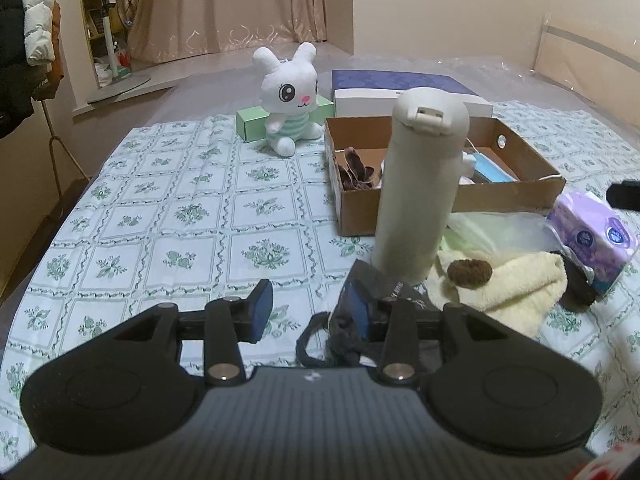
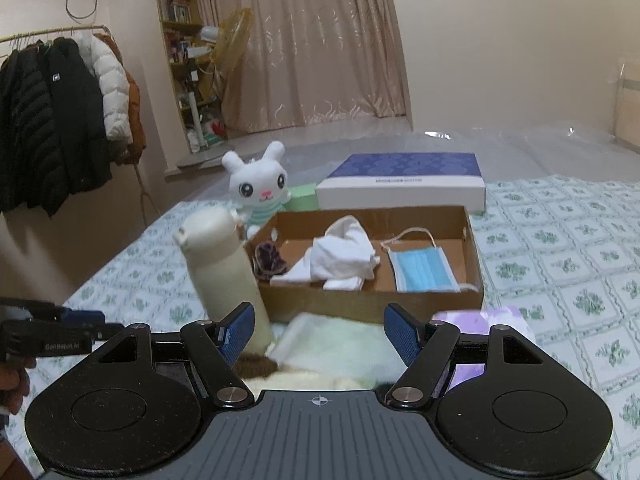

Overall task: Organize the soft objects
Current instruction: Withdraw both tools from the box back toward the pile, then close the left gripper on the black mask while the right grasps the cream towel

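Roughly half done, judging by what's in the box vs. still loose on the bed.

Done: cardboard box (image 2: 372, 300) already holds a dark purple fabric piece (image 2: 270, 262) at its left end, a crumpled white cloth (image 2: 344, 258) in the middle, and a blue face mask (image 2: 422, 270) at the right end.

Left: pile just in front of the box's near wall, toward the near edge of the bedspread (image 1: 160, 216): cream fluffy towel (image 1: 516, 284) with a brown scrunchie (image 1: 469, 271) on top, a pale green plastic bag (image 1: 488, 228) behind it, and a dark grey fabric item (image 1: 384, 292) with a strap at the foot of the white bottle (image 1: 420, 184). Purple tissue pack (image 1: 596, 236) sits at the right end of the pile. The bottle stands upright just in front of the box. Plush bunny (image 1: 290, 96) sits beyond the box's far-left corner, leaning on a green box (image 1: 250, 122); whether it counts as "to organize" I can't tell.

Left gripper (image 1: 310, 314): jaws partly apart, nothing clamped; the right pad lies against the dark grey fabric, the left pad is clear of it. Looks set up to take that item next.

Right gripper (image 2: 319, 336): jaws wide, empty, hovering over the towel pile, aimed at the box.
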Demonstrator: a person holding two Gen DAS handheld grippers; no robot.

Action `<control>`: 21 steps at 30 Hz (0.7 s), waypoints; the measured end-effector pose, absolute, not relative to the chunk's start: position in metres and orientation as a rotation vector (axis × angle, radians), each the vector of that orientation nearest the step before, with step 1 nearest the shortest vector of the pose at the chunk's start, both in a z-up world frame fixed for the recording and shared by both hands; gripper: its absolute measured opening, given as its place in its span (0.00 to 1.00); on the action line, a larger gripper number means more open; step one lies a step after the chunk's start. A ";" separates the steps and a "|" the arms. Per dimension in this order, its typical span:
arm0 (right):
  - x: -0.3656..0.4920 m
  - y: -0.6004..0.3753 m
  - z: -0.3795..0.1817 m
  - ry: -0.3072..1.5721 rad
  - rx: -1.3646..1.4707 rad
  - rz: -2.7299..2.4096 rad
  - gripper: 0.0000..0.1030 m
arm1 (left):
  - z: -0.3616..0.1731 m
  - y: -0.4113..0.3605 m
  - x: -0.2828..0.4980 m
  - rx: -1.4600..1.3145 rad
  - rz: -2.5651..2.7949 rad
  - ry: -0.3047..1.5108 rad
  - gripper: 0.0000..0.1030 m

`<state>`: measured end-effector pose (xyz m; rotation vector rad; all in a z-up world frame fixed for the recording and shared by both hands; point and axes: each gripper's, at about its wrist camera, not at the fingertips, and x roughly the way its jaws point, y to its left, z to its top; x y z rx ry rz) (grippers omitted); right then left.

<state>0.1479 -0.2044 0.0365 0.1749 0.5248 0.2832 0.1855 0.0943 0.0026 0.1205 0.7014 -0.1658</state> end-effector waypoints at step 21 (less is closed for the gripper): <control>0.116 -0.193 -0.024 0.649 0.082 0.314 0.69 | -0.036 0.048 0.158 0.296 -0.314 0.708 0.57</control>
